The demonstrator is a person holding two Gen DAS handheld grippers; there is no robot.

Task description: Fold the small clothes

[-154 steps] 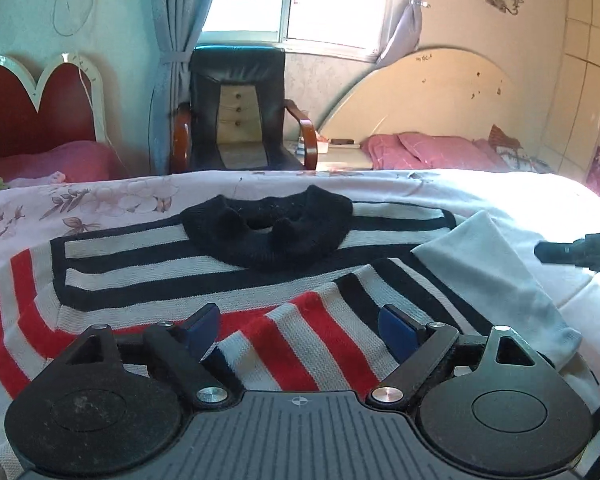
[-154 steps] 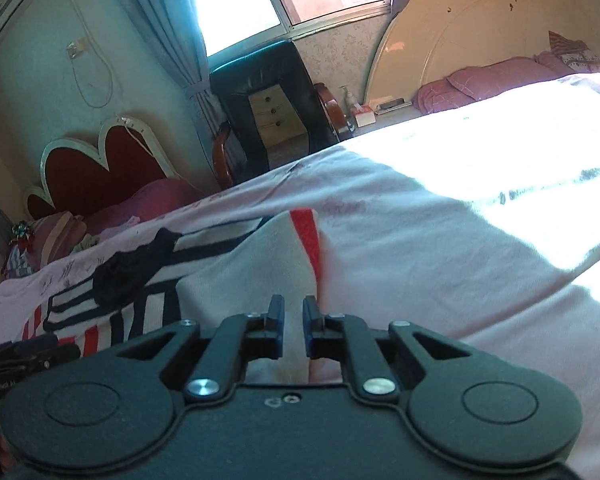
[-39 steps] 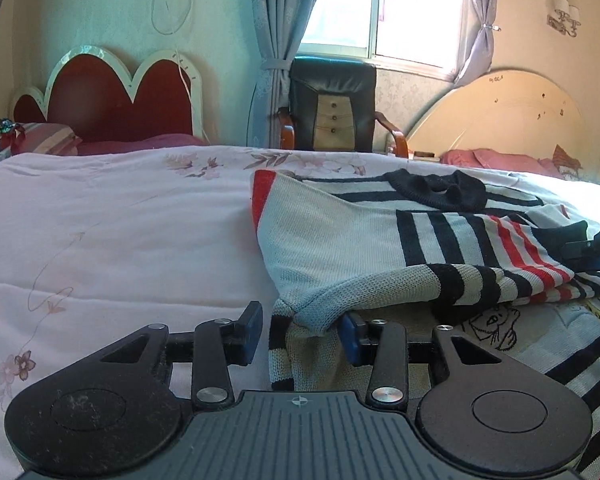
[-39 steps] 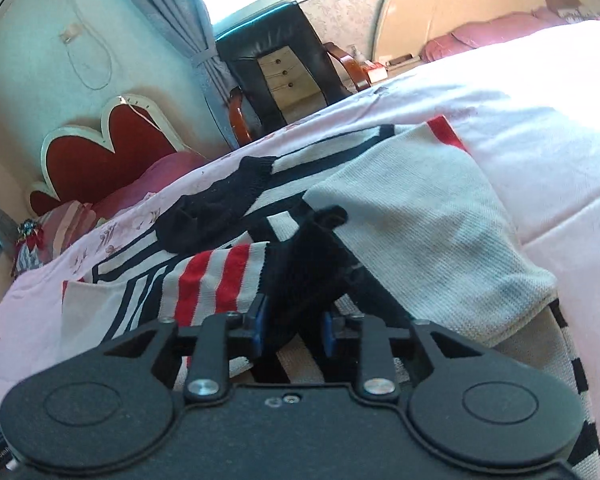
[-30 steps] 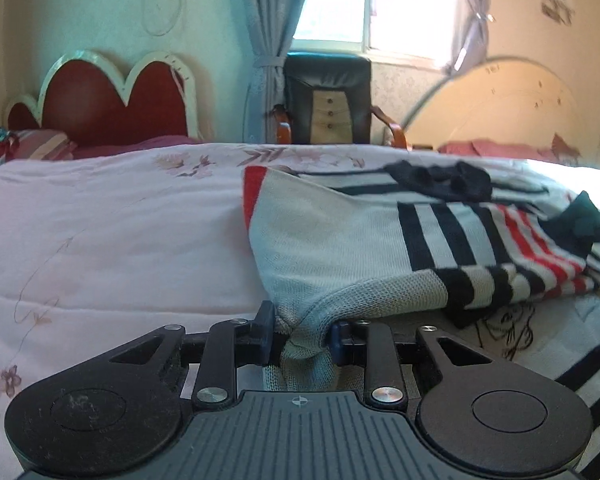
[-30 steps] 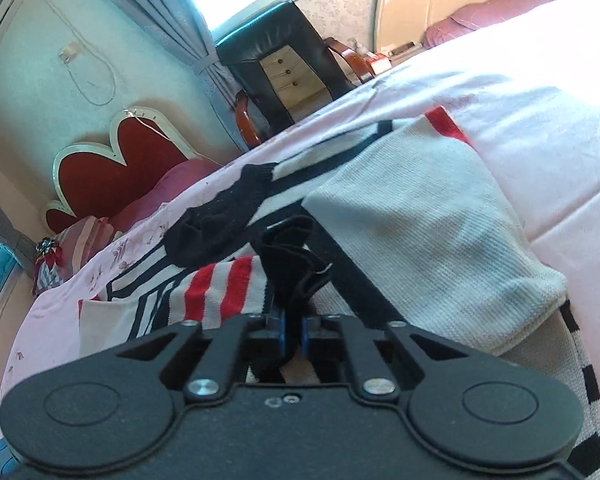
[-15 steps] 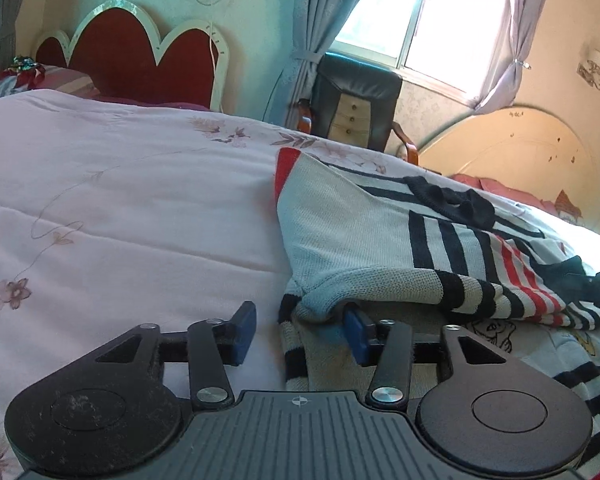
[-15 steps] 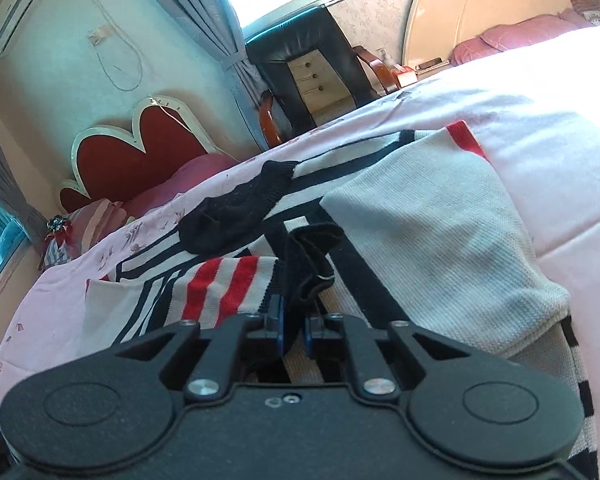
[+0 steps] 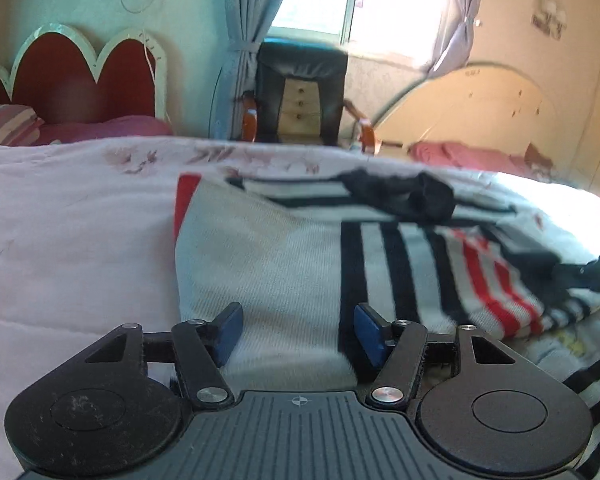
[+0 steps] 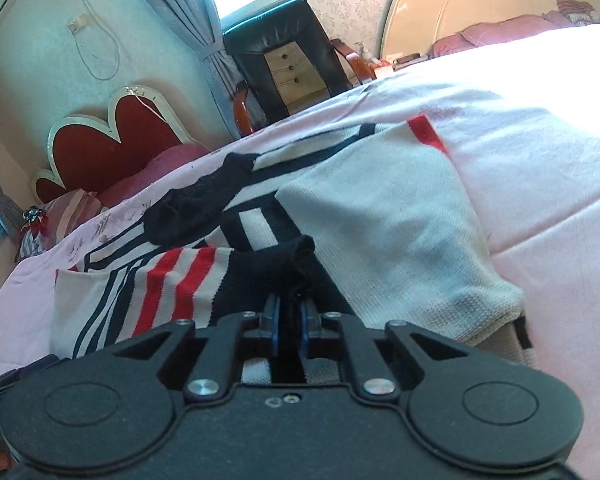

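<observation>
A small knit sweater [image 9: 284,256] with black, white and red stripes and a black collar [image 9: 400,194] lies on the pink bed cover, both sleeves folded in over its body. My left gripper [image 9: 298,334] is open, its blue pads either side of the folded grey sleeve, holding nothing. My right gripper [image 10: 287,326] is shut on the black cuff [image 10: 284,264] of the striped sleeve, which lies across the sweater [image 10: 388,216]. The right gripper's tip shows at the right edge of the left wrist view [image 9: 592,270].
The pink floral bed cover [image 9: 72,216] spreads all around the sweater. Behind the bed stand a black armchair [image 9: 302,92], a red scalloped headboard [image 9: 80,76] and a second bed with a cream headboard [image 9: 476,108]. More striped cloth [image 9: 588,384] lies at the lower right.
My left gripper has let go of the grey sleeve's edge, opened wide and moved forward over the sleeve. My right gripper stays shut on the black cuff and has lowered it onto the sweater.
</observation>
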